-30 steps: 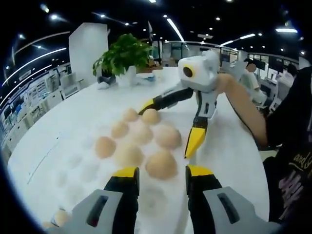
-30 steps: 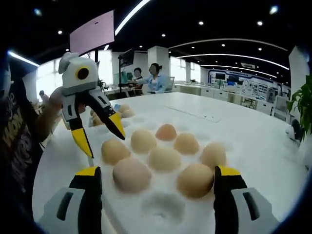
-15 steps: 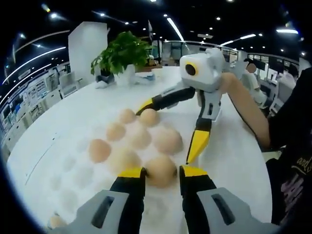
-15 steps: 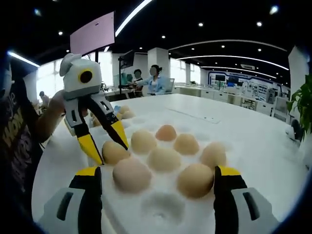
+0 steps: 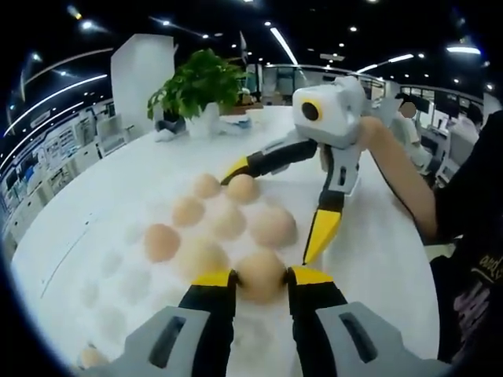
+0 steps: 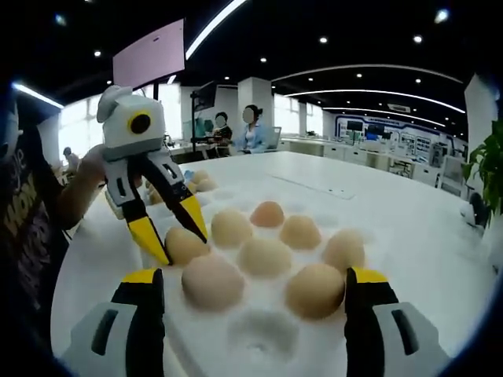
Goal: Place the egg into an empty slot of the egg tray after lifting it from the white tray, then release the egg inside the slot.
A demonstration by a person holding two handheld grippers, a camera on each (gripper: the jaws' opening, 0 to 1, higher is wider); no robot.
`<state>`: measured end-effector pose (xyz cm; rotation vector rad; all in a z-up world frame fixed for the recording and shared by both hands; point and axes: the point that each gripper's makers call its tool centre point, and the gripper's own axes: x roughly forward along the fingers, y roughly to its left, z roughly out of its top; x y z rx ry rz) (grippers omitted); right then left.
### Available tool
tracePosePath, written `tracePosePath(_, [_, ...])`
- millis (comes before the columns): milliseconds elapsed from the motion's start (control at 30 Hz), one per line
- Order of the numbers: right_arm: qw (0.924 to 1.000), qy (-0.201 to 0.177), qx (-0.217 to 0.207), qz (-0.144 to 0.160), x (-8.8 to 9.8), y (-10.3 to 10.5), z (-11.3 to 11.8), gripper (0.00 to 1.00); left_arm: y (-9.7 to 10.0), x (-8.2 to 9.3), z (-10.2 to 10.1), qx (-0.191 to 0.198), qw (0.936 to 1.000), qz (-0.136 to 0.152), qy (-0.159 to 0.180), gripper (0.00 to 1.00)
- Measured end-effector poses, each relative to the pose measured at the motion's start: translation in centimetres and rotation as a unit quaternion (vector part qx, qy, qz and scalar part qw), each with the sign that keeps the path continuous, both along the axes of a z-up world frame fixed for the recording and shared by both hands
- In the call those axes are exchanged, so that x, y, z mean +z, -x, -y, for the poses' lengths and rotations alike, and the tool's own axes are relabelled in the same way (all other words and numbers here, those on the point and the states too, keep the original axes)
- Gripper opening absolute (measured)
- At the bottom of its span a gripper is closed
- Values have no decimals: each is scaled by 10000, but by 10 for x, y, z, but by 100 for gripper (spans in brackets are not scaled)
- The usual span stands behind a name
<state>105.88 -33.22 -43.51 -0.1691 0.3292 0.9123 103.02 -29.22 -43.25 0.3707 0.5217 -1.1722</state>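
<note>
Tan egg pinched by left tool, underside hidden, right tool wide open, empty

A pale brown, smooth-shelled egg sits in a moulded slot of the white dimpled egg tray, at the tray's near edge, pinched on both sides between the yellow tips of the left tongs. In the right gripper view the same egg sits just beside several more eggs in neighbouring slots.
</note>
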Motion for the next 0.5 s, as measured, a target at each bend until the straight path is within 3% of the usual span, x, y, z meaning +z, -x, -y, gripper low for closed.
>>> tracePosePath(500, [10000,-50,-1,31,1,-2,2,100,1,1,0,92,9999,-26,33,26])
